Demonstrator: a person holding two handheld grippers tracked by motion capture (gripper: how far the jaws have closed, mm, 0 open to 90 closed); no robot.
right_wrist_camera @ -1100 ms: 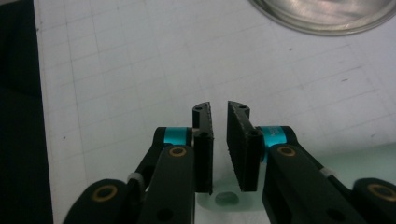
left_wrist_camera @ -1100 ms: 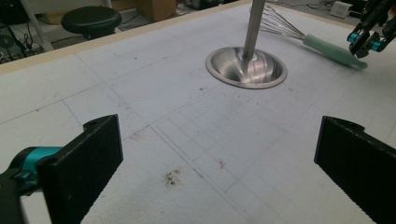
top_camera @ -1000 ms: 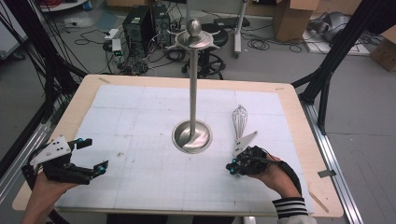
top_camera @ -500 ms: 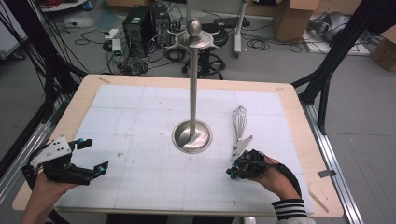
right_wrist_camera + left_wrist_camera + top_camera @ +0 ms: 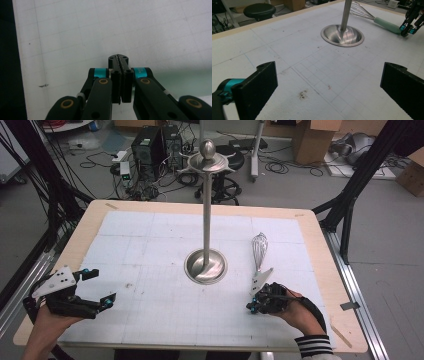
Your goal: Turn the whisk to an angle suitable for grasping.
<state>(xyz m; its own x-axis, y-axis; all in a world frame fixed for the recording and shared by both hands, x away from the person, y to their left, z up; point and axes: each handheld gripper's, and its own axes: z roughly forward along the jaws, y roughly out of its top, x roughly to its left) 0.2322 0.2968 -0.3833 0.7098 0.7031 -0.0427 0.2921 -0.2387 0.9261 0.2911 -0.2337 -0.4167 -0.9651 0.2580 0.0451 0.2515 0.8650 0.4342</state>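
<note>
Right tool [image 5: 256, 306] pressed together, empty, whisk [image 5: 259, 251] handle just beside, left tool [image 5: 97, 287] spread

Left gripper [image 5: 97, 287] jaws spread wide; right gripper [image 5: 253, 307] jaws pressed together.

The whisk [image 5: 259, 251] lies flat on the surface [image 5: 150, 245], wire head away, green handle end just beside the right hand-held gripper [image 5: 255, 307].

Black hand-held gripper [image 5: 119, 75] — teal joints, brass screws
</note>
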